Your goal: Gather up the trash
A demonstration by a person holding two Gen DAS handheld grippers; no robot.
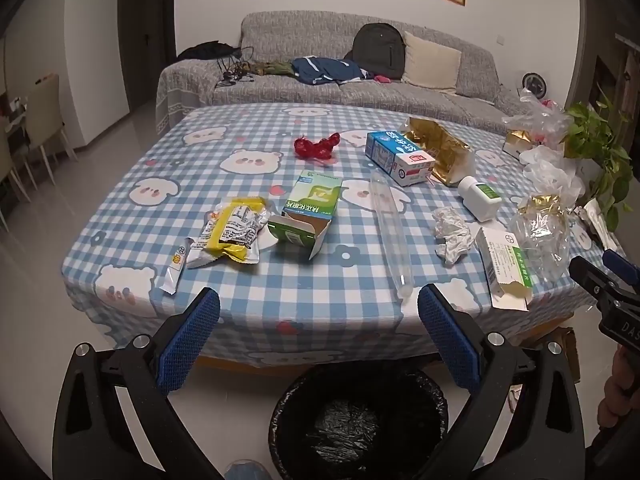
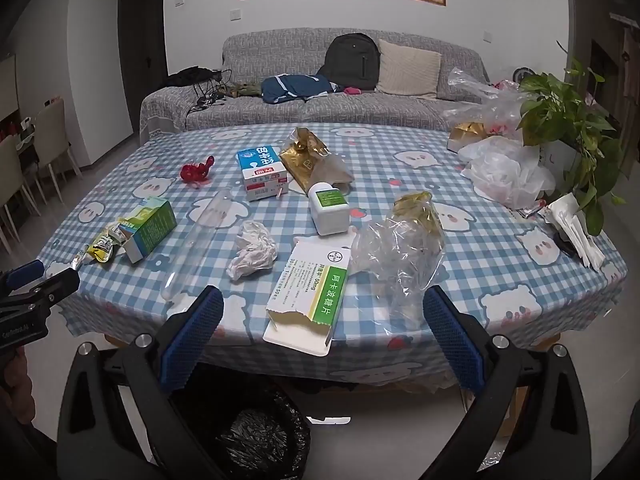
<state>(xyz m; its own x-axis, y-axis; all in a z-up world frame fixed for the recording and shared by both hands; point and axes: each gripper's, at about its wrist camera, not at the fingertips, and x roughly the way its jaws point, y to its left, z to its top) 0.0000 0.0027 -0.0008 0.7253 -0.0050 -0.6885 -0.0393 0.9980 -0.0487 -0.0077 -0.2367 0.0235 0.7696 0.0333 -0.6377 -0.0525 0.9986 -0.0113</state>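
Above the table edge: both grippers idle, jaws apart.
Left gripper (image 1: pixel 319 306) and right gripper (image 2: pixel 323 304) hold nothing; trash lies scattered on the checked table (image 1: pixel 256 280); bin (image 1: pixel 358 420) stands below.

Counting across the tabletop (image 2: pixel 500 216): three cartons, namely a green box (image 1: pixel 310 208), a blue-and-white milk box (image 1: pixel 398 157) and a white-and-green medicine box (image 2: pixel 310 296). One white bottle (image 2: pixel 329 209). One clear tube (image 1: pixel 390 236). One crumpled tissue (image 2: pixel 253 249). One red wrapper (image 1: pixel 316 146). One yellow packet (image 1: pixel 234 232), with one small sachet (image 1: pixel 175 266) just beside it. Two gold-foil wrappers out in the open: one (image 2: pixel 302 160) by the milk box, one (image 2: pixel 414 236) in clear film. One black-lined bin (image 1: pixel 358 420) on the floor. Two grippers, left (image 1: pixel 319 314) and right (image 2: pixel 323 312).
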